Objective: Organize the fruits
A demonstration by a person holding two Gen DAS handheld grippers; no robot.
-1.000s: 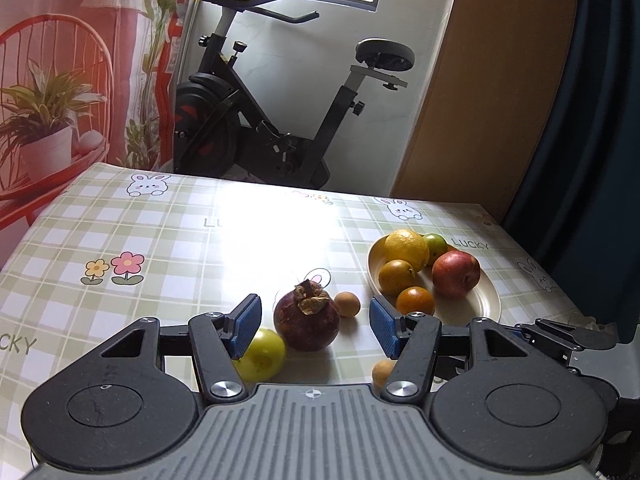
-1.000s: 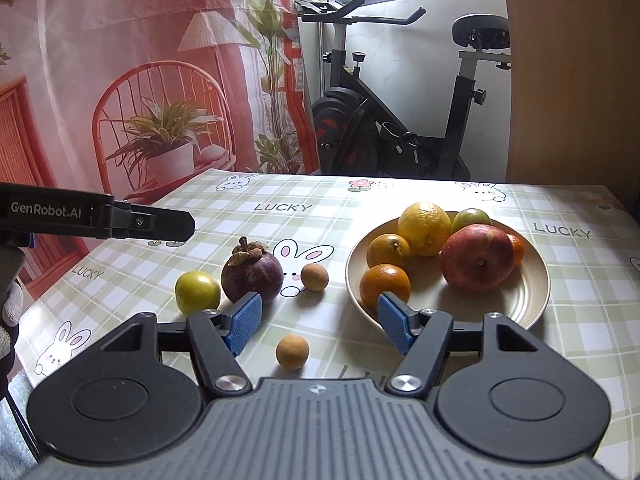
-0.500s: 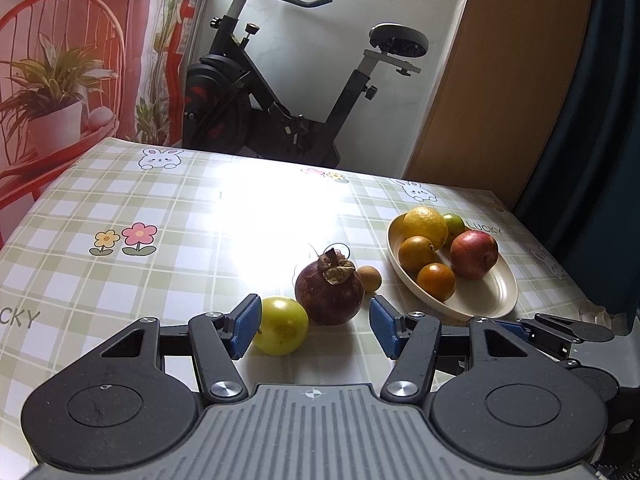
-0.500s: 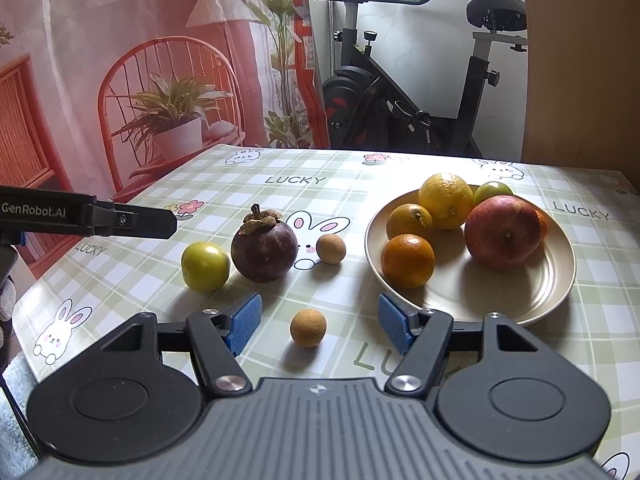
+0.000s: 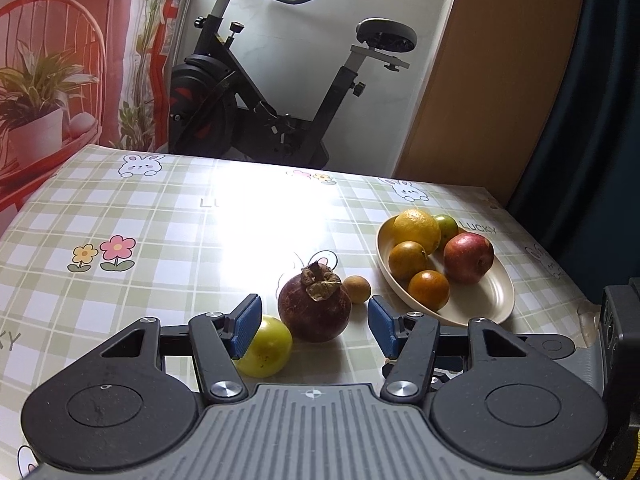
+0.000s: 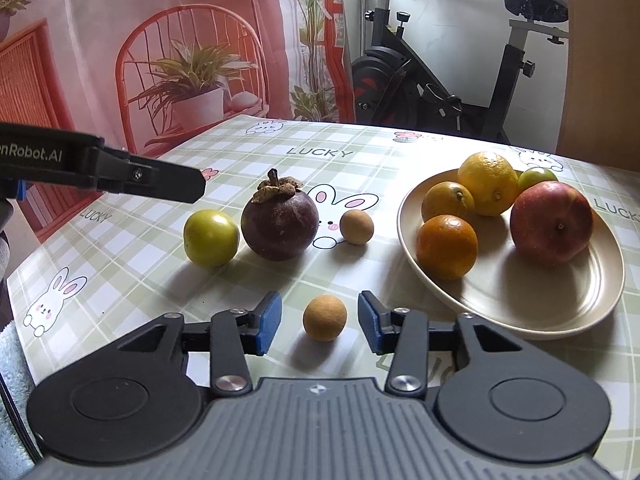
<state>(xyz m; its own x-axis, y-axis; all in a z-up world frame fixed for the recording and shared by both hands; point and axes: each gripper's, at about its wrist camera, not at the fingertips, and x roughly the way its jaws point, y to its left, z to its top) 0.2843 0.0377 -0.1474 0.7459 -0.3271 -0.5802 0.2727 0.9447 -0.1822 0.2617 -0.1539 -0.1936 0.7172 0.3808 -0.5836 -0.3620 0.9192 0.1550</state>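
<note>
A checked green tablecloth (image 6: pixel 352 136) fills the frame, with a beige plate (image 6: pixel 560 304) at right holding a red apple (image 6: pixel 552 222), a lemon (image 6: pixel 488 178) and two oranges. At centre sit a purple mangosteen (image 6: pixel 280 226), a green fruit (image 6: pixel 211 237) to its left and a small brown longan (image 6: pixel 357 227) to its right. Bottom centre, the right gripper (image 6: pixel 320 322) stands wide open around a second longan (image 6: pixel 324 318) without touching it; in the left wrist view the left gripper (image 5: pixel 314 326) is also wide open and empty, with the mangosteen (image 5: pixel 314 308) just beyond its fingers.

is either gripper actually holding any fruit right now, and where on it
Nothing is held. The right gripper is open, with the small brown fruit lying untouched between its fingers. The left gripper is open too, near the mangosteen.
</note>
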